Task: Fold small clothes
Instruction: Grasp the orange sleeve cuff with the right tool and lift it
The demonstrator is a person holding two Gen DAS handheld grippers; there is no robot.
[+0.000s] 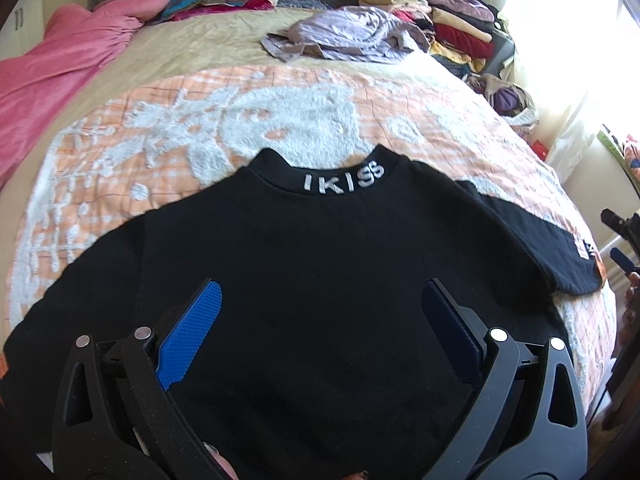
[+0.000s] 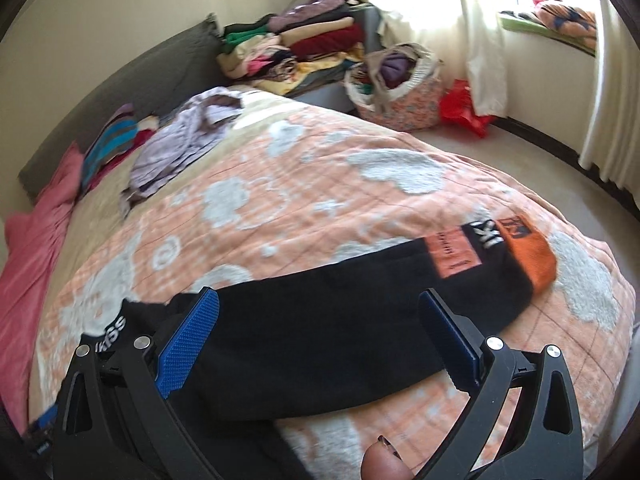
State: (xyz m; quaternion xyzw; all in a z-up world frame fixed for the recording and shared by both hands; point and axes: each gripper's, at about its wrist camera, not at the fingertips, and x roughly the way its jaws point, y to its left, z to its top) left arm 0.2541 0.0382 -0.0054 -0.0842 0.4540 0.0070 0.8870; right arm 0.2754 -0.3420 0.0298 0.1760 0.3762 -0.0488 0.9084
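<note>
A small black sweatshirt (image 1: pixel 320 264) with white "IKISS" lettering on its collar (image 1: pixel 344 180) lies flat on the bed, sleeves spread. My left gripper (image 1: pixel 320 300) is open and empty above the sweatshirt's body. My right gripper (image 2: pixel 318 312) is open and empty above the right sleeve (image 2: pixel 340 304), which ends in an orange cuff (image 2: pixel 534 256) with patches. The collar also shows in the right wrist view (image 2: pixel 114 330). The right gripper shows at the left wrist view's right edge (image 1: pixel 622 232).
The bed has an orange and white blanket (image 1: pixel 240 116). A crumpled lilac garment (image 1: pixel 344 34) and stacks of folded clothes (image 1: pixel 448 20) lie at the far end. A pink quilt (image 1: pixel 52 68) lies left. A floral basket (image 2: pixel 400 88) stands on the floor.
</note>
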